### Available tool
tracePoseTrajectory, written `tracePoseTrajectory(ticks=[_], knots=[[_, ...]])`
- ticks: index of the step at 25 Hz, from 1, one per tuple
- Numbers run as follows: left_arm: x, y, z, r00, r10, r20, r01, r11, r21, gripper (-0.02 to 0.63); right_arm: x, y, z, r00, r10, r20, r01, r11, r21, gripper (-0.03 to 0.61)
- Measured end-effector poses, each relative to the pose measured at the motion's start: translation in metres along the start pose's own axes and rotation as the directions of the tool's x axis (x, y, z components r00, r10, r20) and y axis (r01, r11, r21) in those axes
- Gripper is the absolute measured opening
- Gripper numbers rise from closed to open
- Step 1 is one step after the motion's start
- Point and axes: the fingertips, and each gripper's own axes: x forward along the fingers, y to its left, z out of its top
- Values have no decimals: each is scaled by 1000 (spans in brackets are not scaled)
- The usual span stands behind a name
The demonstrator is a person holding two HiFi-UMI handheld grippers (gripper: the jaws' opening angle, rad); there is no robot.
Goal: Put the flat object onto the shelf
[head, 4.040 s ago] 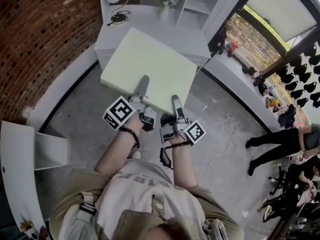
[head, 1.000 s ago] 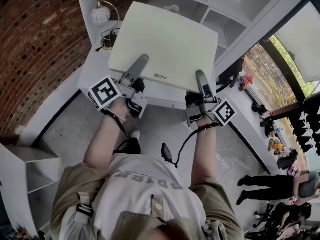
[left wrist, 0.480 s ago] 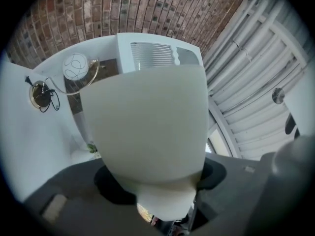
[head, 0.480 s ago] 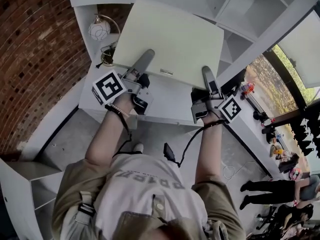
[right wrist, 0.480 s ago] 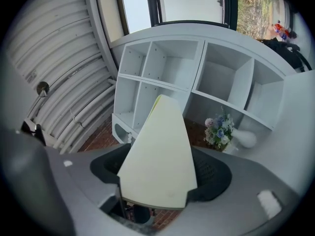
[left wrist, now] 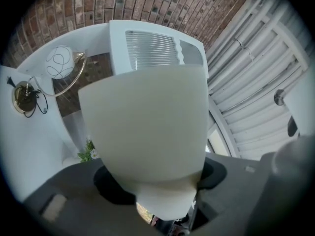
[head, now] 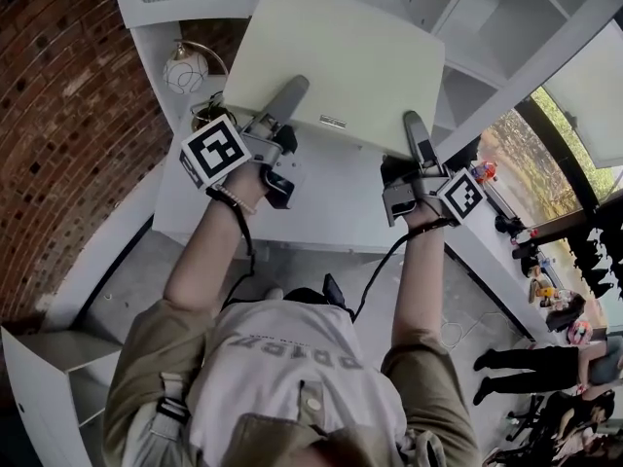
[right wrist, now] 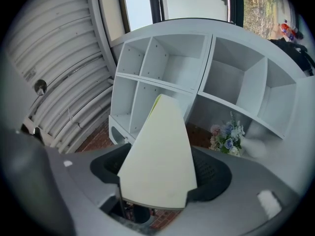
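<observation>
A large pale cream flat board (head: 341, 61) is held up in the air in front of the white cubby shelf unit (head: 496, 13). My left gripper (head: 290, 95) is shut on the board's near edge at the left, my right gripper (head: 417, 129) on the same edge at the right. In the left gripper view the board (left wrist: 145, 132) fills the middle between the jaws. In the right gripper view the board (right wrist: 160, 156) stands edge-on between the jaws, with the shelf's open cubbies (right wrist: 197, 68) behind it.
A white counter (head: 321, 202) runs below the board. A round globe lamp (head: 185, 66) stands at the left by the brick wall (head: 58, 115). A small flower vase (right wrist: 227, 136) sits in a lower cubby. People stand at the far right (head: 545, 358).
Both grippers have lifted the board higher and closer to the shelf unit. The counter and lamp now sit lower under the board.
</observation>
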Motion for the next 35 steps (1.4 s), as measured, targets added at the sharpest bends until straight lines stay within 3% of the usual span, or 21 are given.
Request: tracePoseTrajectory(ticks=[9,24,35], knots=[[31,16,12,1000,15,27,-15,1000,-19,318,33,-12,22,1000,-5,-20,5,1000,11,364],[73,46,35,994,102,42,-103,994,43,351,89,-47,42,997,-57,-51,63,991,119,344],[92,50,37,998,61,1,-61,994,90,391,100,-51,61,987,-154,56,139,968,210,317]])
